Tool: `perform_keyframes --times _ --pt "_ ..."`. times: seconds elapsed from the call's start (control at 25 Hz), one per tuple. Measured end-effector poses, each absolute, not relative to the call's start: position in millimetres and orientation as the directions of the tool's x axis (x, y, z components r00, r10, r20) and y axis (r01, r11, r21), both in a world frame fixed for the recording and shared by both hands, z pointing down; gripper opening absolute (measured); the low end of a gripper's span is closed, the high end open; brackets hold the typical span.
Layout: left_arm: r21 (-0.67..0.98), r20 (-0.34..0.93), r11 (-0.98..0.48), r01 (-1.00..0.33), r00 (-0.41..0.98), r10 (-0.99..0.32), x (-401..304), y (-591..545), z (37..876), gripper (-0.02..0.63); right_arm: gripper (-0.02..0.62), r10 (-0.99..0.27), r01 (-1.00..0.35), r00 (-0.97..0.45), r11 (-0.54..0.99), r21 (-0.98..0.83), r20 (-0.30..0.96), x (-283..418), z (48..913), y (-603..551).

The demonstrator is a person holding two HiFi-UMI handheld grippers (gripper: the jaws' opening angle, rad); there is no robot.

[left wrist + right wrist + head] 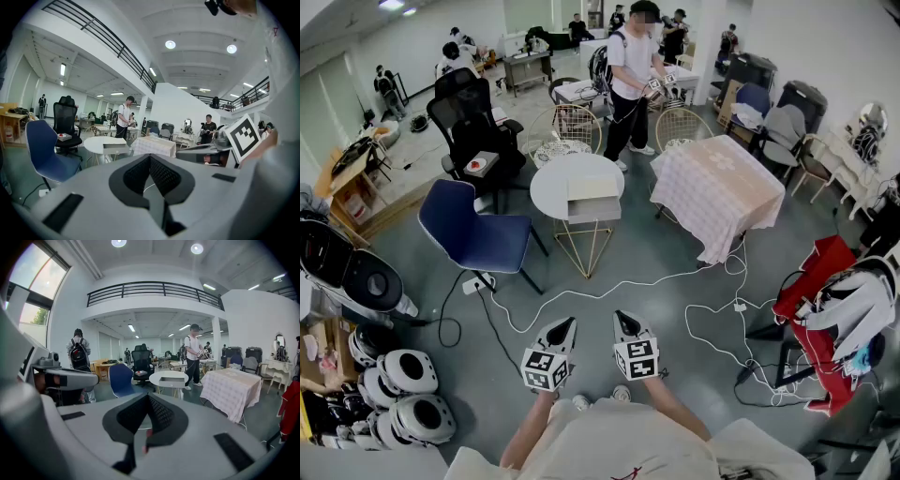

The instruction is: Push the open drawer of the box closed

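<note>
The grey box (592, 199) with its drawer pulled out toward me stands on a small round white table (546, 184), well ahead of me across the floor. It also shows far off in the left gripper view as the box (115, 149) and in the right gripper view as the box (171, 379). My left gripper (565, 325) and right gripper (622, 319) hang side by side close to my body, over the floor and far short of the table. Both point forward. Each has its jaws together with nothing between them, as seen on the left gripper (150, 157) and the right gripper (148, 397).
A blue chair (474, 235) stands left of the round table, a black office chair (474, 120) behind it. A cloth-covered table (718, 188) is to the right. White cables (675, 279) snake over the floor between me and the table. A person (632, 75) stands beyond.
</note>
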State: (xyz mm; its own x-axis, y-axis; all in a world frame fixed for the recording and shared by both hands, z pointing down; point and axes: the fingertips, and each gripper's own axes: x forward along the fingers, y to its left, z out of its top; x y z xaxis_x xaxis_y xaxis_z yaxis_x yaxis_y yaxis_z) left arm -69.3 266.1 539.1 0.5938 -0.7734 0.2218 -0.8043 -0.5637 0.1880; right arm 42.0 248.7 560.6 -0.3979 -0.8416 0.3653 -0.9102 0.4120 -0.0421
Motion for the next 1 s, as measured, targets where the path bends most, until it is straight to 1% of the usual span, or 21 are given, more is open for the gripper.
perform_keyframes --times 0.6,1.0 --pt "0.181 0.239 -0.55 -0.815 0.579 -0.779 -50.3 257.7 543.0 0.012 0.015 -0.831 -0.902 -0.417 0.428 -0.056 0.368 61.8 564.7 238.7" --pt "0.169 0.257 -0.522 -0.836 0.548 -0.796 -27.5 251.4 550.2 0.012 0.015 -0.815 -0.892 -0.438 0.448 -0.067 0.38 95.8 578.4 231.7"
